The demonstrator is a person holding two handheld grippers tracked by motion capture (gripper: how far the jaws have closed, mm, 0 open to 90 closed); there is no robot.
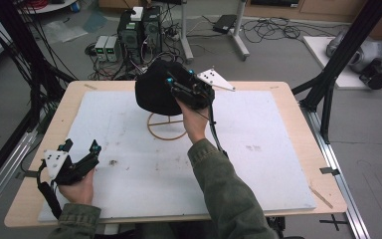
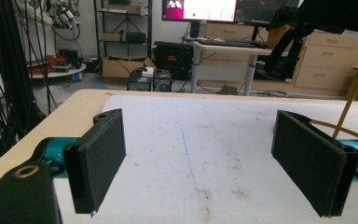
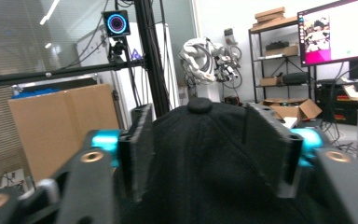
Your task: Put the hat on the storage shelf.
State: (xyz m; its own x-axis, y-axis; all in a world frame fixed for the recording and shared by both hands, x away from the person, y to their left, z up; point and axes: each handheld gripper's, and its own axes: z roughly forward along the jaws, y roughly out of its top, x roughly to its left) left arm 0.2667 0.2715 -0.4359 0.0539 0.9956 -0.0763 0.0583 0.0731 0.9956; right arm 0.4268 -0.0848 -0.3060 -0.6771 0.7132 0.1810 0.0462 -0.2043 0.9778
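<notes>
A black cap (image 1: 154, 92) sits on top of a thin golden wire stand (image 1: 165, 139) at the back middle of the white mat. My right gripper (image 1: 179, 78) is against the cap's right side, held from below by a hand. In the right gripper view its jaws (image 3: 200, 140) stand apart, with the cap's crown (image 3: 205, 186) bulging between them and not pinched. My left gripper (image 1: 82, 145) rests low at the front left of the mat, open, with bare mat between its pads (image 2: 198, 163). The stand's rod (image 2: 354, 88) shows at the right of the left gripper view.
The white mat (image 1: 258, 164) covers most of the wooden table (image 1: 298, 114). Black frame posts stand at both sides of the table. Computers and cables sit on the floor behind it.
</notes>
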